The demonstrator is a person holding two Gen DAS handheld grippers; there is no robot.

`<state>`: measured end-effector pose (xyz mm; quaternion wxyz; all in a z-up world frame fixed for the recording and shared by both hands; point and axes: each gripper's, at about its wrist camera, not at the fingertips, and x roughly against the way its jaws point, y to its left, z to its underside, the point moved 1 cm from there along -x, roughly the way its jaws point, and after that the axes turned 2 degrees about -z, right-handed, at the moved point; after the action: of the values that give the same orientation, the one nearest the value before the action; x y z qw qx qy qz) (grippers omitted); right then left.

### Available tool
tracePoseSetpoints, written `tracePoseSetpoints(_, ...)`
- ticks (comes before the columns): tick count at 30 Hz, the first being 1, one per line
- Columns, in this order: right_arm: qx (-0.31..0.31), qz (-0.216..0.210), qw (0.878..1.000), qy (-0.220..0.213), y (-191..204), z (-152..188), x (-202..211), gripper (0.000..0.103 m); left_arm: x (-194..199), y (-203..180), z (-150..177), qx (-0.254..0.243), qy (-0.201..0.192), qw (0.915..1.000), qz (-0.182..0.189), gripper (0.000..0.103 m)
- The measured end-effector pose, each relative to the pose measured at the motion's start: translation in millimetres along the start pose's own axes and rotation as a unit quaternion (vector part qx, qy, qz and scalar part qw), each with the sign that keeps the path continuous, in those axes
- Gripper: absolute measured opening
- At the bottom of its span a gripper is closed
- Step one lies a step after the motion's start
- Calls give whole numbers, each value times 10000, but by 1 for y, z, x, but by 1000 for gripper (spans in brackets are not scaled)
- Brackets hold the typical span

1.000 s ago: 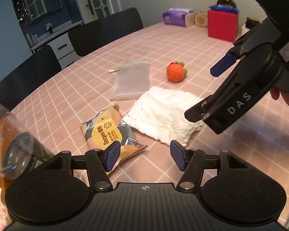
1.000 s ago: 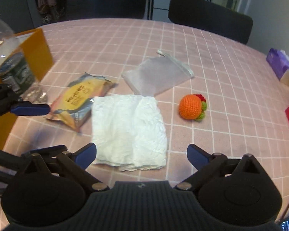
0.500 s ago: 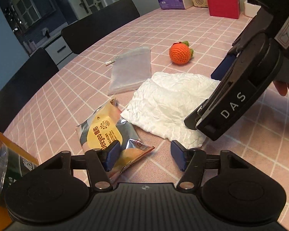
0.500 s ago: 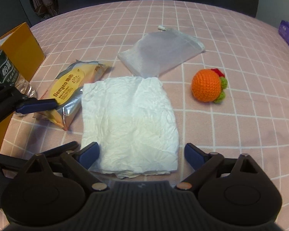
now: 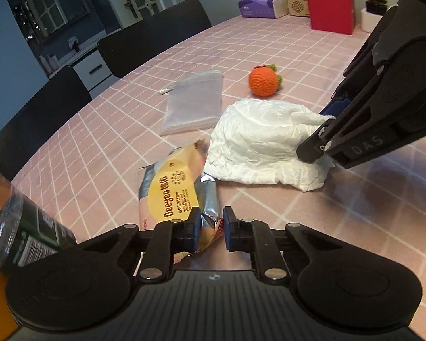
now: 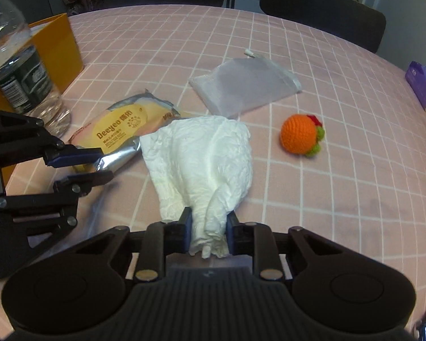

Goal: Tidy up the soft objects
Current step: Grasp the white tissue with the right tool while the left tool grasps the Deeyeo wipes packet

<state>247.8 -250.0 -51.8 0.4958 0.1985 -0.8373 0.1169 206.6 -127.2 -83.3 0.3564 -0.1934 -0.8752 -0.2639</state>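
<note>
Both grippers had a soft item pinched at once on the pink checked tabletop (image 6: 340, 113). The right gripper (image 6: 208, 228) had its fingers closed on the near edge of a crumpled white cloth (image 6: 210, 153), bunching that edge into a thick fold while the rest stayed draped on the tabletop, apparently so the whole piece could be lifted by one corner. The left gripper (image 5: 208, 231) had its fingers nearly shut on the crimped silver end of a yellow Deeyeo wipes pack (image 5: 174, 190), the flat seal probably being the easiest part of the floppy pack to hold.

The pack and the cloth lay side by side, touching or nearly so, just in front of the grippers. Beyond them, a translucent mesh pouch (image 6: 245, 86) lay flat and a crocheted orange toy (image 6: 299, 137) sat on its own to the right, neither one held. An open orange box (image 6: 58, 48) stood at the left edge beside a clear water bottle (image 6: 17, 65), and it looked like the likely place for the soft items.
</note>
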Motion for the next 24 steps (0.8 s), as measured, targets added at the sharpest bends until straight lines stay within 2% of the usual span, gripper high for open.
tracePoseSetpoints(8, -116, -305, 9994, 106, 3, 58, 47, 23, 54, -25, 27, 135, 25, 9986, 517, 16)
tracePoseSetpoints(12, -159, -448, 9987, 199, 5, 75, 46, 24, 81, -46, 40, 69, 87, 9973, 723, 16)
tracePoseSetpoints(16, -220, -478, 9982, 304, 3, 79, 38, 27, 89, -56, 49, 159, 163, 9967, 784, 19)
tracePoseSetpoints(18, -206, -491, 9982, 272, 3, 81, 39, 31, 88, -54, 53, 367, 225, 9957, 816, 29)
tracePoseSetpoints(19, -194, -486, 9983, 263, 3, 82, 39, 35, 87, -51, 54, 524, 245, 9945, 872, 30)
tracePoseSetpoints(20, -174, -477, 9984, 263, 3, 82, 39, 41, 86, -48, 56, 695, 259, 9928, 940, 37)
tracePoseSetpoints(21, -139, -475, 9984, 272, 4, 82, 38, 43, 87, -46, 58, 837, 242, 9914, 974, 52)
tracePoseSetpoints(22, -108, -467, 9985, 269, 5, 82, 38, 46, 89, -43, 59, 949, 203, 9903, 992, 62)
tracePoseSetpoints(23, -97, -450, 9986, 249, 5, 82, 39, 52, 91, -41, 60, 1024, 163, 9897, 990, 77)
tracePoseSetpoints(24, -98, -455, 9987, 195, 4, 81, 41, 56, 94, -39, 60, 1104, 92, 9890, 982, 83)
